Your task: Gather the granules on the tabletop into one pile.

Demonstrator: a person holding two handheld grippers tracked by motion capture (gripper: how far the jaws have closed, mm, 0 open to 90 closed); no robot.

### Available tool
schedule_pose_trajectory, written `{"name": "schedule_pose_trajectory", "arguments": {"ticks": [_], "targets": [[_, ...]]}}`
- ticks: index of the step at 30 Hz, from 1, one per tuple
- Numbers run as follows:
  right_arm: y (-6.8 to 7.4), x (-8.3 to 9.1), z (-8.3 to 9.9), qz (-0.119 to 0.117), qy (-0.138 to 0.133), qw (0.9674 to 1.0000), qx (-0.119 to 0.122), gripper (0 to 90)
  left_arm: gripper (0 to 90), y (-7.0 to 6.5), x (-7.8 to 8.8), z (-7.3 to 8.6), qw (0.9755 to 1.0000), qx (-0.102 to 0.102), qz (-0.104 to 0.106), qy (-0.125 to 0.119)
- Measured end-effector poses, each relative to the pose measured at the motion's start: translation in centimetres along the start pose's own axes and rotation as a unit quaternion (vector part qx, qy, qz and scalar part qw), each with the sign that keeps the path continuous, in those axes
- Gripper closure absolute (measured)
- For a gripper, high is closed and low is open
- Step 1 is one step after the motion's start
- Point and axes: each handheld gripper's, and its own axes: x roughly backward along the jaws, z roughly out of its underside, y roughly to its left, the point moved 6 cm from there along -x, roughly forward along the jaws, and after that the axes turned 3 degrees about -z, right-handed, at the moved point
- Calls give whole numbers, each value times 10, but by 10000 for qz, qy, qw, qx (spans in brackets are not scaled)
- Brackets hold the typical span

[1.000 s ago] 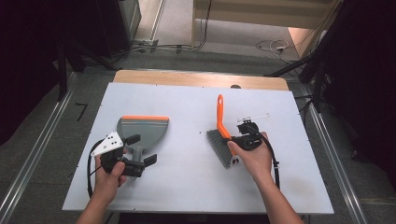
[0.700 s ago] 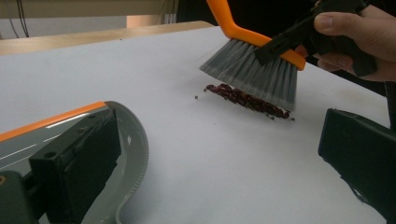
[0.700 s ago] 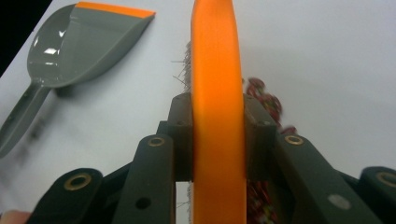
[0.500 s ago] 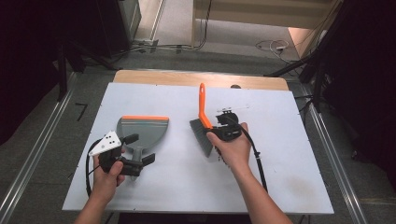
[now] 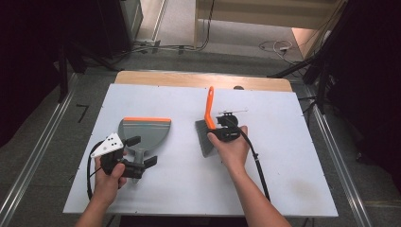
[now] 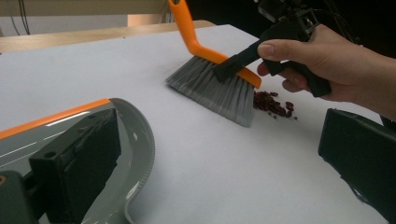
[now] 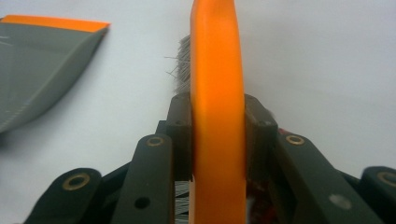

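Observation:
A hand brush [image 5: 208, 106] with an orange handle and grey bristles [image 6: 212, 91] stands on the white table, bristles down. My right gripper [image 5: 218, 130] is shut on the orange handle [image 7: 218, 93], its pads pressed on both sides. A small pile of dark red crumbs [image 6: 273, 103] lies just behind the bristles. To the left lies a grey dustpan [image 5: 144, 132] with an orange front lip. My left gripper [image 5: 142, 151] sits at the pan's handle end with jaws wide apart, and in the left gripper view [image 6: 224, 140] one jaw hangs over the pan's rim [image 6: 144, 140].
The white table [image 5: 283, 165] has bare room to the right and front. A wooden strip [image 5: 189, 79] runs along its far edge. Black cables [image 5: 255, 161] trail from both grippers toward the person. Dark floor and metal rails surround the table.
The right hand has carried the brush to the left across the table, toward the dustpan. The left hand and the dustpan have stayed put.

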Motion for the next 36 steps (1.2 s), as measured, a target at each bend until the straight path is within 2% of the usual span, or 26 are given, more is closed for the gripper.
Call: {"name": "schedule_pose_trajectory", "arguments": {"ticks": [7,10,13,15,16,18,21,23,25,27,30,32,34,36], "targets": [[-29,14,10,-39,-16,9996,-290,676,0,-1,-1,0,10000,-3,-15,36],[-36,19,11,20,-15,9996,-296,676,0,-1,-2,1,10000,-6,-14,43],[-41,23,12,109,-17,9997,-200,675,0,-1,-2,1,10000,-5,-11,46],[-42,26,13,124,-5,9998,-167,675,0,-1,-2,1,10000,-4,-17,44],[-42,27,12,60,-21,9999,-151,675,0,-1,-2,1,10000,2,-19,40],[-39,30,10,-235,-150,9996,38,678,0,0,-1,1,10000,1,-22,43],[-33,38,7,-394,-188,9979,472,682,0,0,-1,0,10000,14,-34,38],[-27,48,4,-569,-257,9954,729,683,0,0,-1,1,10000,16,-27,38],[-22,59,1,-690,-318,9913,1078,684,0,0,-2,1,10000,24,-29,39],[-17,72,-1,-729,-324,9853,1511,685,0,0,-2,1,10000,19,-23,38],[-12,88,3,-754,-186,9729,2176,686,0,0,-2,1,10000,23,-28,37],[-11,98,9,-871,-45,9629,2555,687,0,0,-2,1,10000,42,-31,32],[-11,105,18,-916,83,9530,2887,687,0,0,-2,1,10000,43,-34,30],[-14,109,27,-936,243,9456,3105,687,0,0,-3,1,10000,35,-22,37]]}}
